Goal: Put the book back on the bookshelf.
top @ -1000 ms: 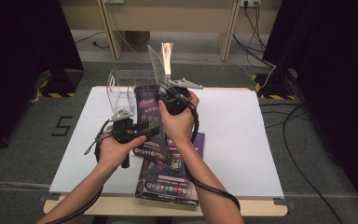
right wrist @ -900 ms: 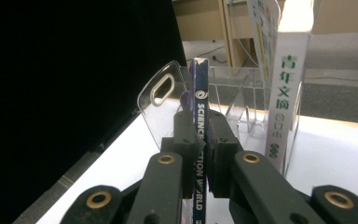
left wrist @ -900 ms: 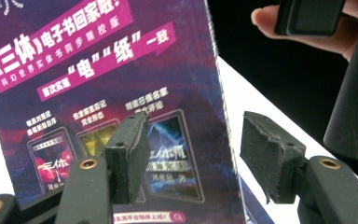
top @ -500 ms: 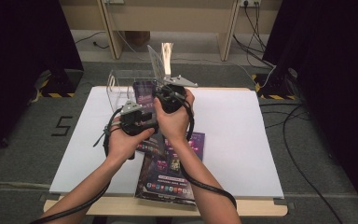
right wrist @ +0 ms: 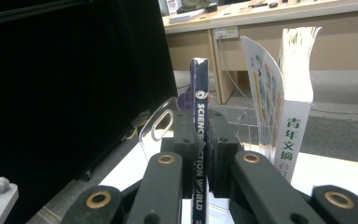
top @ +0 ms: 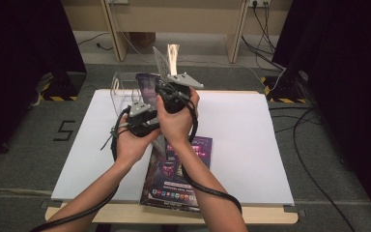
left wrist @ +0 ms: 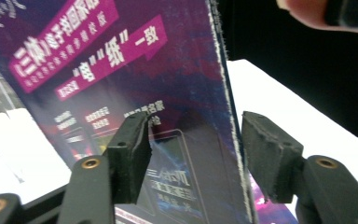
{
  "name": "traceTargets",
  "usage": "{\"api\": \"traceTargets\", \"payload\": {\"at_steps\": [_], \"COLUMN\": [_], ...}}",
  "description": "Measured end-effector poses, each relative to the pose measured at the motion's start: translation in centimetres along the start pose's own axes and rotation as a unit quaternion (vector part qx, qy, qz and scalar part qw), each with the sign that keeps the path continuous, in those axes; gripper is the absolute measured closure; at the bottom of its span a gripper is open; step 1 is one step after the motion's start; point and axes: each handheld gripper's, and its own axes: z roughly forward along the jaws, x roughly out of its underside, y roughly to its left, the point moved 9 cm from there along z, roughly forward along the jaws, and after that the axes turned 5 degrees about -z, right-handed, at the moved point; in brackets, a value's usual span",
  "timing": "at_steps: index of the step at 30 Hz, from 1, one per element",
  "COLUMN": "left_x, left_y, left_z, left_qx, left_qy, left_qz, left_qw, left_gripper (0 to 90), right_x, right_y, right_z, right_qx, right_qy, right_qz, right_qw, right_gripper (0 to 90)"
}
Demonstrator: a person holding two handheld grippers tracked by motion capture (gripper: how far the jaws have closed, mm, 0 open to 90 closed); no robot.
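Magazine upright between two tools

Right tool (right wrist: 200,154) pinches the magazine's (right wrist: 199,140) spine; left tool (left wrist: 191,158), spread, just closing slightly, straddles its edge without touching.

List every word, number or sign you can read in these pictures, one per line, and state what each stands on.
"SCIENCE WORLD" – spine of the dark blue magazine clamped between the right gripper fingers.
"青年文摘" – spine of the white magazine standing in the clear rack.
"5" – marked on the grey floor.
Cover of the purple magazine in the left gripper view: Chinese headlines, mirrored and blurred, unreadable.
Flat magazine on the table: print too small.
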Motion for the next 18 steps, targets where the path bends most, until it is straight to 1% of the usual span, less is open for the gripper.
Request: {"api": "traceTargets", "payload": {"at_steps": [1, 3, 4, 6, 7, 11, 12, 13, 16, 18], "left_x": [0.1, 0.3, 0.4, 0.5, 0.6, 1.2, 1.5, 1.7, 2.3, 2.7], "left_y": [0.0, 0.1, 0.0, 0.0, 0.1, 0.1, 0.3, 0.4, 0.8, 1.0], "left_z": [0.0, 0.1, 0.1, 0.0, 0.0, -0.3, -0.4, -0.4, -0.6, -0.9], "left_qx": [0.000, -0.004, -0.002, 0.001, 0.004, 0.017, 0.015, 0.013, 0.012, 0.011], "left_qy": [0.001, 0.001, -0.001, -0.003, -0.004, 0.005, 0.009, 0.013, 0.017, 0.020], "left_qz": [-0.001, 0.002, 0.001, -0.008, -0.012, -0.022, -0.021, -0.017, -0.025, -0.027], "left_qw": [1.0000, 1.0000, 1.0000, 1.0000, 0.9999, 0.9996, 0.9996, 0.9997, 0.9995, 0.9994], "left_gripper": [44.3, 45.2, 46.2, 48.8, 50.3, 57.9, 60.3, 63.0, 68.3, 71.5], "right_x": [0.1, 0.2, 0.3, 0.4, 0.5, 0.8, 0.9, 1.1, 1.5, 1.8], "right_y": [0.0, 0.0, 0.1, 0.3, 0.3, 0.5, 0.6, 0.7, 1.1, 1.4], "right_z": [0.0, 0.1, 0.1, 0.2, 0.1, 0.2, 0.1, 0.1, 0.1, 0.2], "right_qx": [0.002, 0.006, 0.006, 0.007, 0.008, 0.007, 0.008, 0.007, -0.001, -0.008], "right_qy": [0.001, 0.004, 0.004, 0.004, 0.008, 0.018, 0.022, 0.027, 0.037, 0.042], "right_qz": [0.003, -0.001, 0.002, 0.000, -0.001, -0.007, -0.008, -0.016, -0.024, -0.035], "right_qw": [1.0000, 1.0000, 1.0000, 1.0000, 0.9999, 0.9998, 0.9997, 0.9995, 0.9990, 0.9985], "right_gripper": [84.7, 84.6, 84.6, 84.5, 84.4, 84.0, 83.5, 82.4, 80.7, 79.3]}}
